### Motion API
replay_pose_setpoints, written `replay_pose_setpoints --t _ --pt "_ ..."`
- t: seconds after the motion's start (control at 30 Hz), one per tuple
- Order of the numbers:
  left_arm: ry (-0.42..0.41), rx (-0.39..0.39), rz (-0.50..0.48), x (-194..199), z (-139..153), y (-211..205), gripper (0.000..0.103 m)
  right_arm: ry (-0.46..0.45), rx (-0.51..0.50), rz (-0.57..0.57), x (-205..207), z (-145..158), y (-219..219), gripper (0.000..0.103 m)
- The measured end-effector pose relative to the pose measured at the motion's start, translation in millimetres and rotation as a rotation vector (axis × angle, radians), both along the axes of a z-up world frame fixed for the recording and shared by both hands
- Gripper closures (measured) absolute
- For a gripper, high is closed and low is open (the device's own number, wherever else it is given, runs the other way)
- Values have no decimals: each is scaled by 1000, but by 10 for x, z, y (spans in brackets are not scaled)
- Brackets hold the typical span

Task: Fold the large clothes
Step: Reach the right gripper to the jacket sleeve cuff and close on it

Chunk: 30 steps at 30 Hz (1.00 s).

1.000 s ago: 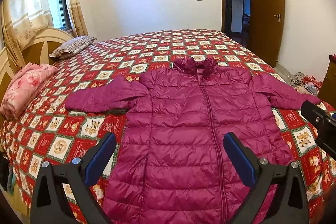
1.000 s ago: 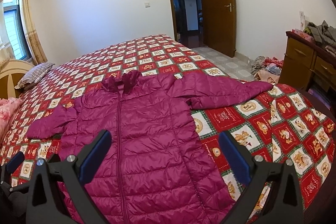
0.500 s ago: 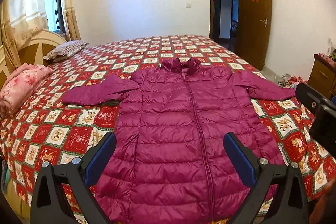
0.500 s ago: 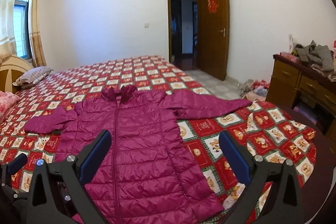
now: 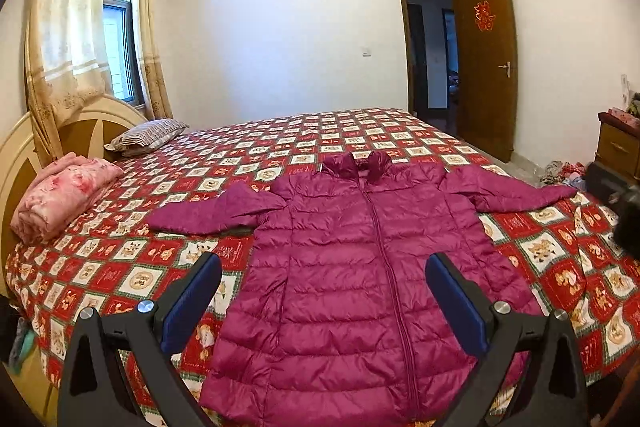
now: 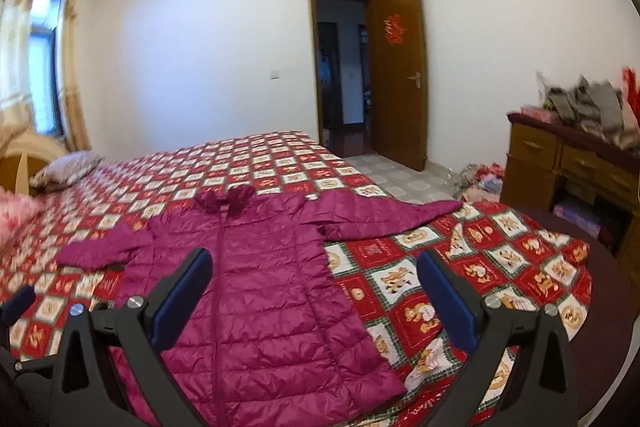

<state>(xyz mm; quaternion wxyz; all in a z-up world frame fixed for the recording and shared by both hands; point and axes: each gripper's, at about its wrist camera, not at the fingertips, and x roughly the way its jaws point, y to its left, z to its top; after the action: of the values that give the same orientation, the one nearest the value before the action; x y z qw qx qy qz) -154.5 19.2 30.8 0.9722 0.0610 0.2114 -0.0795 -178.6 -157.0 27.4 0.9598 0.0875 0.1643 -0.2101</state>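
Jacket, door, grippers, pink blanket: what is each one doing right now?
Jacket: flat on the bed, zipped, sleeves spread out.
Door: open.
Left gripper: open, holding nothing.
Right gripper: open, holding nothing.
Pink blanket: folded by the headboard.
Pillow: lying flat.

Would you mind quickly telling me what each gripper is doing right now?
Left gripper: open, holding nothing, above the jacket.
Right gripper: open, holding nothing, above the bed.
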Motion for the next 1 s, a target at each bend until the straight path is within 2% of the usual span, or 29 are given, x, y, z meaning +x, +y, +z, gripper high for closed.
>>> replay_pose_setpoints --t 0.1,0.17,0.3,0.4,0.57,0.63,0.7,0.83,0.9,0.93,0.97,1.0 --pt "-6 40 25 159 -30 -19 1 5 44 -88 43 -34 -419 0" --pt "23 46 19 335 -57 15 1 33 74 -123 129 -60 -740 0" --pt "136 -59 -8 904 -72 300 1 74 171 -237 431 -182 -1688 0" --pt "188 -75 35 1411 -84 411 1 100 250 -292 736 -336 -2336 0" --pt "232 10 92 2139 -322 365 1 139 433 -354 1275 -684 -3134 5" --pt "225 43 115 2357 -466 322 1 172 457 -374 1546 -831 -3343 7" --pt "216 95 131 2555 -615 272 1 228 487 -394 1843 -1002 -3562 17" --pt "237 182 142 2963 -951 133 1 323 533 -460 2200 -1295 -3843 19" --pt "255 194 146 3114 -1090 114 1 378 521 -496 2303 -1426 -3924 29" --pt "263 194 150 3184 -1162 113 1 382 447 -520 2320 -1398 -3884 37" --pt "269 191 154 3229 -1227 111 1 391 428 -507 2343 -1386 -3894 63" --pt "278 186 159 3281 -1299 121 1 412 413 -504 2358 -1386 -3896 80"
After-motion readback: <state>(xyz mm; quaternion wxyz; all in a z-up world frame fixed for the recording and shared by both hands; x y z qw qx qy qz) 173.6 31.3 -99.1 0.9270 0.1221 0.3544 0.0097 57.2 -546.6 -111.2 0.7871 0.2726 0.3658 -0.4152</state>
